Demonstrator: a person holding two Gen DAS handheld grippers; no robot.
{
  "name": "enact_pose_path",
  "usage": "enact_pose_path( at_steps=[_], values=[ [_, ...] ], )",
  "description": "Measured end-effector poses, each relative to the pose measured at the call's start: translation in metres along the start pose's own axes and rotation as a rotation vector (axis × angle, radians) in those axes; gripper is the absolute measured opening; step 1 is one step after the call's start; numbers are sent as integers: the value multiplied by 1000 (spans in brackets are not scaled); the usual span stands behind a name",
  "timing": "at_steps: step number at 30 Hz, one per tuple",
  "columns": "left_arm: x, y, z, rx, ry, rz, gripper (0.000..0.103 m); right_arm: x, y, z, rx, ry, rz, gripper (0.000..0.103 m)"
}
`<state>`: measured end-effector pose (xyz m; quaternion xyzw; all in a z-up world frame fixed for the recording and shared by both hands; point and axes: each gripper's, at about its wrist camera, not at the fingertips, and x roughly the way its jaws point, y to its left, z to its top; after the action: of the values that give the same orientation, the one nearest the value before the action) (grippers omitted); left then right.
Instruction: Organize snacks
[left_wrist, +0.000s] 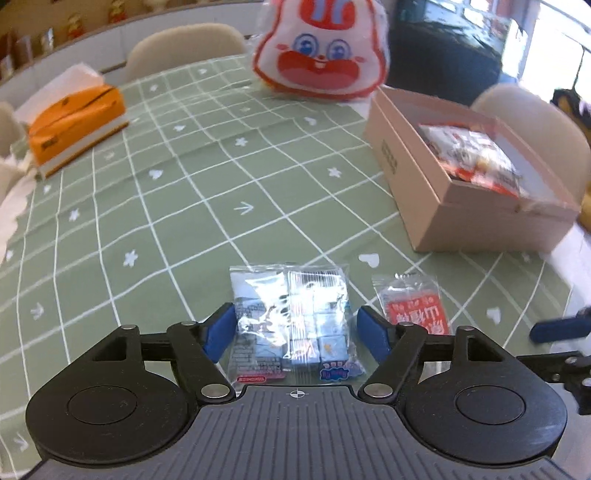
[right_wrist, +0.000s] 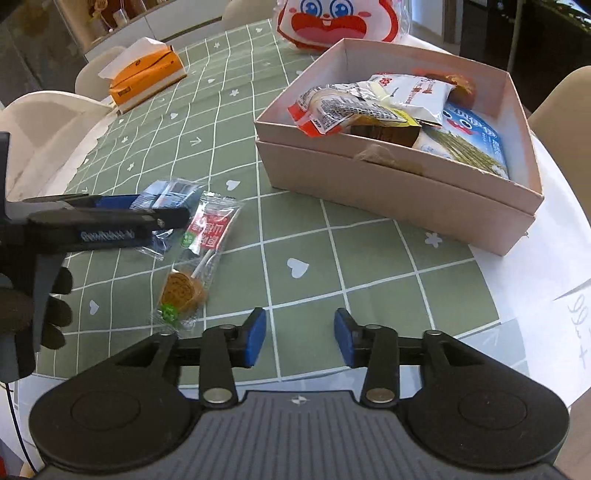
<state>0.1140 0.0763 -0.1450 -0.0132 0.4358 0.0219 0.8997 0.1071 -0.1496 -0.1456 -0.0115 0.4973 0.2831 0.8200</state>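
Observation:
A clear packet of blue candies (left_wrist: 291, 321) lies on the green checked tablecloth (left_wrist: 184, 221). My left gripper (left_wrist: 297, 326) is open wide and straddles it, blue pads on either side without pressing. Just right of it lies a red lollipop packet (left_wrist: 413, 310). In the right wrist view, the left gripper (right_wrist: 147, 210) hangs over the blue packet (right_wrist: 166, 192), with the red lollipop packet (right_wrist: 207, 236) beside it. My right gripper (right_wrist: 300, 336) is open above bare cloth with nothing between its pads. The pink box (right_wrist: 399, 184) holds several snack packets.
The pink box (left_wrist: 461, 214) stands at the right of the table. An orange tissue box (left_wrist: 77, 125) sits far left and a rabbit-face bag (left_wrist: 321, 51) at the back. Chairs surround the table. White paper (right_wrist: 546, 280) covers the right edge. A gloved hand (right_wrist: 51, 306) holds the left gripper.

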Motion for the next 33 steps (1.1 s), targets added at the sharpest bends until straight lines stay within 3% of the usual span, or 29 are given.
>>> enact_pose_path(
  at_steps=[2, 8, 16, 20, 22, 25, 27, 29, 33],
  values=[
    [0, 1, 0, -20, -6, 1, 77, 4, 6, -1, 21, -21, 8, 64],
    [-7, 7, -3, -30, 0, -5, 67, 10, 27, -10, -33, -62, -27, 83],
    [-41, 16, -35, -92, 58, -8, 66, 20, 38, -3, -103, 7, -28, 100],
    [-53, 19, -47, -119, 89, -23, 66, 25, 40, 11, -112, 96, -25, 99],
    [-57, 20, -51, -127, 90, -30, 66, 22, 39, 14, -50, 77, 4, 93],
    [-60, 23, -55, -152, 79, -44, 67, 20, 48, 13, 19, 32, 58, 93],
    [-60, 22, -55, -133, 80, -49, 65, 26, 63, 12, -6, 18, 32, 91],
    [-61, 23, -56, -122, 75, -39, 63, 29, 73, 13, -24, -8, 13, 80],
    [-61, 21, -57, -102, 66, -58, 66, 34, 82, 17, -65, -16, 2, 76]
  ],
)
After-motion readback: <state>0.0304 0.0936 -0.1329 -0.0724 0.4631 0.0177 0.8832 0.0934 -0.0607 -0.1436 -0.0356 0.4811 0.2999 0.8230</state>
